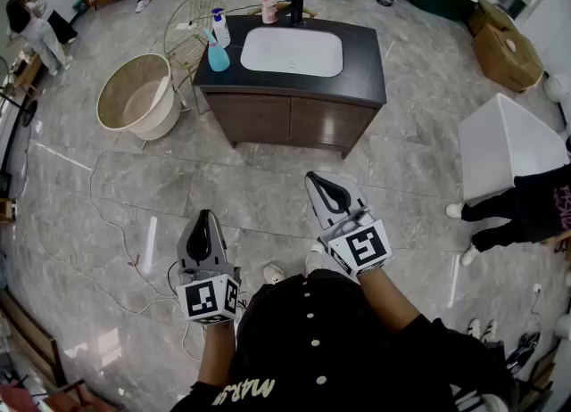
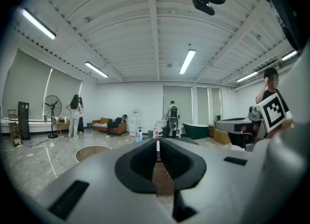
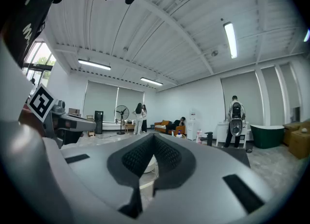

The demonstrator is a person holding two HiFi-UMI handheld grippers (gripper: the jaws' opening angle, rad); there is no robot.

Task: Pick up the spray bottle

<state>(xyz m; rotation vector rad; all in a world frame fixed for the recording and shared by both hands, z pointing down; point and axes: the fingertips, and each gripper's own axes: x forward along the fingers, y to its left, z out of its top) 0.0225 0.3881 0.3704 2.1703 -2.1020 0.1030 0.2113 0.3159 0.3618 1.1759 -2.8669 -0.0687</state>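
Note:
A white spray bottle (image 1: 219, 26) with a blue trigger head stands at the back left corner of the black vanity top (image 1: 366, 53). A teal bottle (image 1: 218, 56) stands just in front of it. In the left gripper view the bottles (image 2: 139, 135) are small and far beyond the jaws. My left gripper (image 1: 207, 217) and right gripper (image 1: 315, 178) hang over the floor, well short of the vanity and pointing toward it. Both are shut with nothing between the jaws, as the left gripper (image 2: 157, 141) and right gripper (image 3: 154, 136) show in their own views.
On the vanity are a white sink (image 1: 292, 51), a black faucet (image 1: 294, 7) and a pink bottle (image 1: 268, 6). A round beige tub (image 1: 134, 98) and a wire rack (image 1: 192, 18) stand at its left. A white box (image 1: 508, 147), a person (image 1: 522, 210) and cardboard boxes (image 1: 504, 45) are to the right. Cables (image 1: 116, 241) lie on the floor.

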